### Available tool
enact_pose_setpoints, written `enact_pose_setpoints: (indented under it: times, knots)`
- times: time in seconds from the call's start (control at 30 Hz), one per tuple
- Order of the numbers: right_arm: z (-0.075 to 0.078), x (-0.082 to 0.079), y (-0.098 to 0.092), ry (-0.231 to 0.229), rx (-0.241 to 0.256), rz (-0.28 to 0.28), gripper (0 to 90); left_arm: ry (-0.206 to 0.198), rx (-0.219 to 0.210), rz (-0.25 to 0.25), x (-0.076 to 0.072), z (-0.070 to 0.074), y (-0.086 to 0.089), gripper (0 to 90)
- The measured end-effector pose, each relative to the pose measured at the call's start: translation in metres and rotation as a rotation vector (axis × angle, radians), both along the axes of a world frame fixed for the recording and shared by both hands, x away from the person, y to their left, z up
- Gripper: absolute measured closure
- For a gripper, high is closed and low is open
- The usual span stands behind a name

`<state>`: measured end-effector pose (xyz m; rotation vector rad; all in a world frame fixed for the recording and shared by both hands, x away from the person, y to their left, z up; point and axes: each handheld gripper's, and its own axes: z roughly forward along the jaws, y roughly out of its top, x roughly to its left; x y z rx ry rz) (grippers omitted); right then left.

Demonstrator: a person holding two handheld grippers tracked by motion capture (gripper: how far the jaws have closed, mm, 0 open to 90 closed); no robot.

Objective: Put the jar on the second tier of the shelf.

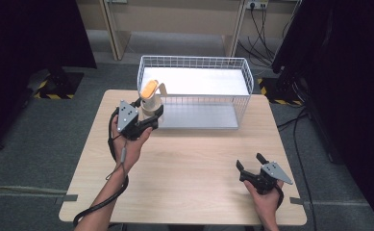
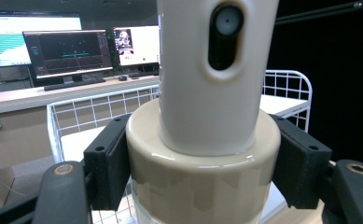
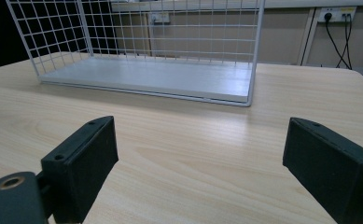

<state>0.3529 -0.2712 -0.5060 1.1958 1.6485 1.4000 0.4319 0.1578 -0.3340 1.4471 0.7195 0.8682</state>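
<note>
A cream-coloured bottle-like object with an orange top (image 1: 151, 94) is held upright at the near left corner of the white wire basket (image 1: 244, 79). My left gripper (image 1: 148, 116) is shut on its wide lower body. In the left gripper view the cream body (image 2: 202, 154) sits squeezed between both black pads (image 2: 108, 161), with a dark oval hole in its upper part. My right gripper (image 1: 251, 162) rests near the table's front right edge, open, with bare wood between its pads (image 3: 83, 158).
The wire basket (image 3: 170, 46) has a white floor and stands at the back of the wooden table (image 1: 194, 159). Monitors (image 2: 67, 51) stand on a desk beyond. Black curtains flank the table, and cables hang at the back right.
</note>
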Motion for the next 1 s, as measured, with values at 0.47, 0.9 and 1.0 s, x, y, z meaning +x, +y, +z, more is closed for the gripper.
enact_pose_setpoints:
  times: [0.47,0.9,1.0]
  knots:
    - [0.0,0.0,0.0,-0.001,-0.001,-0.001,10.3,-0.011,0.002,0.026,0.015,0.02,-0.005,29.7]
    - [0.0,0.0,0.0,-0.001,0.0,0.0,10.3,-0.019,-0.004,0.063,0.029,0.037,-0.01,29.7]
    - [0.0,0.0,0.0,-0.001,0.0,0.0,10.3,-0.02,-0.005,0.075,0.033,0.04,-0.01,29.7]
